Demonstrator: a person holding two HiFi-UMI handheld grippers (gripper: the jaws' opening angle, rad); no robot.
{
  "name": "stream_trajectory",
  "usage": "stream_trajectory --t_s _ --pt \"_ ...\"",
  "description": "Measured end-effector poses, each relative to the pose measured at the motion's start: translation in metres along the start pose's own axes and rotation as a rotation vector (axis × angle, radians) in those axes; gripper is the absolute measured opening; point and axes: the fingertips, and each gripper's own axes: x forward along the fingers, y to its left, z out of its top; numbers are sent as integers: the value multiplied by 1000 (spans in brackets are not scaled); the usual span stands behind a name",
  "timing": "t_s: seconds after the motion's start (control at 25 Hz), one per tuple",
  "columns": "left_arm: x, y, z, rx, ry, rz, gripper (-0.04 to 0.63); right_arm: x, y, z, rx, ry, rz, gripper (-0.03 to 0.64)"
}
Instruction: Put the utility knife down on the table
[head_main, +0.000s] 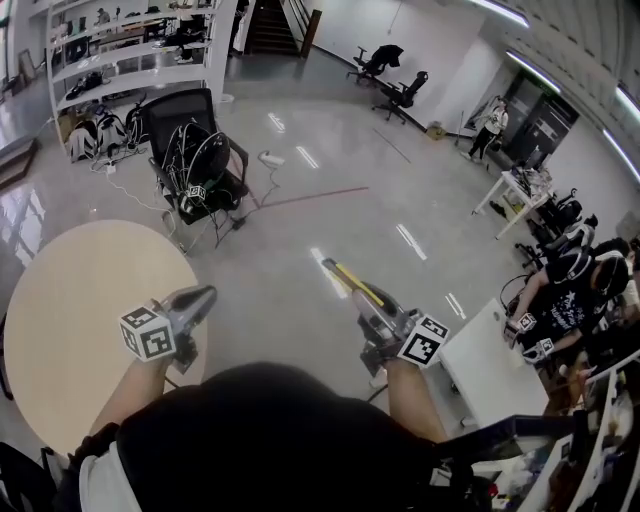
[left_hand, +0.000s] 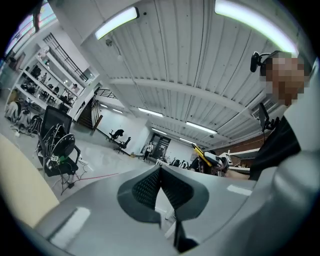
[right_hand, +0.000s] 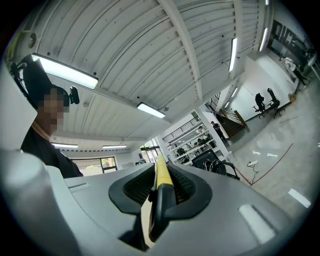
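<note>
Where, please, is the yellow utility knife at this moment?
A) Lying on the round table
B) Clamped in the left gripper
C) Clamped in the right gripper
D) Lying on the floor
C: the right gripper is shut on the utility knife, whose yellow body sticks out ahead of its jaws.

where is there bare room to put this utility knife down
The round beige table, beside the left gripper, is bare over all its visible top. The white table, right of the right gripper that holds the utility knife, has a bare near end. Its far end is crowded by a seated person.
</note>
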Motion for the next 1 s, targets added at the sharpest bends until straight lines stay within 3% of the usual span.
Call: stream_trajectory --t_s 0.32,0.6,0.8,1.0 --pt "-14 82 9 -58 -34 55 -2 87 -39 -8 13 82 7 92" --pt "-10 140 14 -95 -71 174 -2 163 -90 -6 36 158 113 92" --pt "18 164 25 -71 -102 297 -2 204 -154 12 79 191 221 92" --pt "64 191 51 -67 -179 491 -2 249 -234 52 127 225 349 92"
